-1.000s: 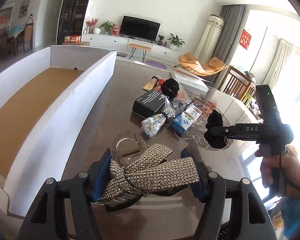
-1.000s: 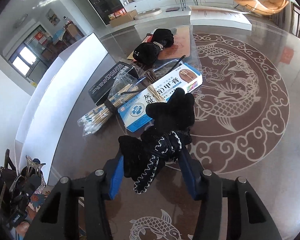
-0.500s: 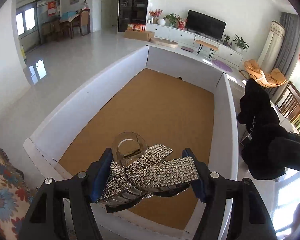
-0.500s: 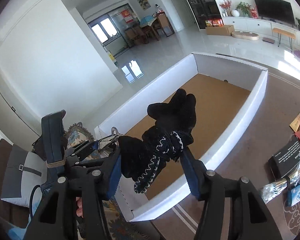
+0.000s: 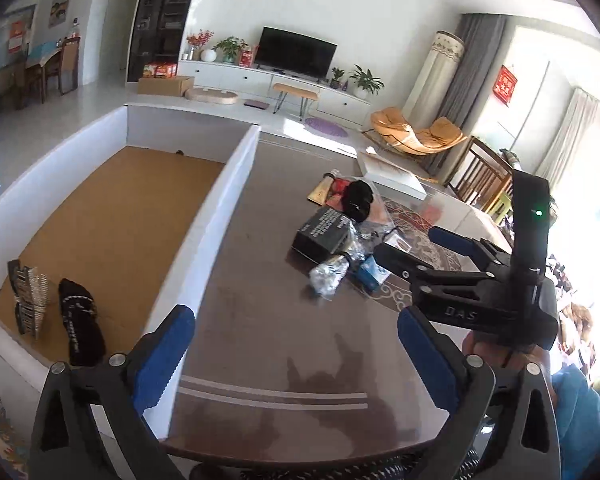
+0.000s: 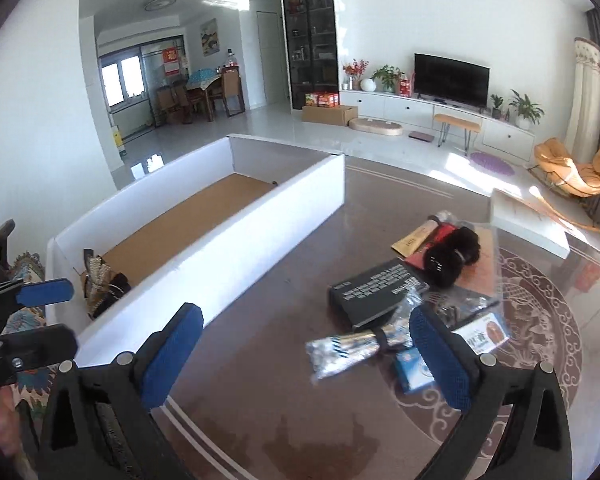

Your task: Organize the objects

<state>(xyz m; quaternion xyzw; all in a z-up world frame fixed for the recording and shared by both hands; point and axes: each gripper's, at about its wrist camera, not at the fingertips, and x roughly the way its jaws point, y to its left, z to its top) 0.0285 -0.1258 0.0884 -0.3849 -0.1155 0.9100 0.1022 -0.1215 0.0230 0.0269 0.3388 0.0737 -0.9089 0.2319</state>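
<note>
A rhinestone hair clip (image 5: 30, 300) (image 6: 98, 280) and a black knitted glove (image 5: 80, 328) (image 6: 114, 288) lie side by side in the near corner of the white box (image 5: 224, 200) (image 6: 204, 248). My left gripper (image 5: 296, 356) hangs over the table's near edge beside the box, its jaws opening with nothing between them. My right gripper (image 6: 306, 360) is also opening and empty, above a bag of cotton swabs (image 6: 352, 348). Each gripper shows in the other's view: the right gripper (image 5: 424, 248) and the left gripper (image 6: 40, 318).
On the brown table (image 5: 268, 320) lie a black box (image 5: 324, 234), the swab bag (image 5: 330, 274), a blue-and-white medicine box (image 6: 480, 336) and a black scrunchie (image 6: 456, 254) on a flat packet. A white slab (image 6: 528, 220) sits at the far right.
Both grippers have let go: the hair clip and the glove now lie in the box. Both grippers have opened wide and swung from over the box back to the table.
</note>
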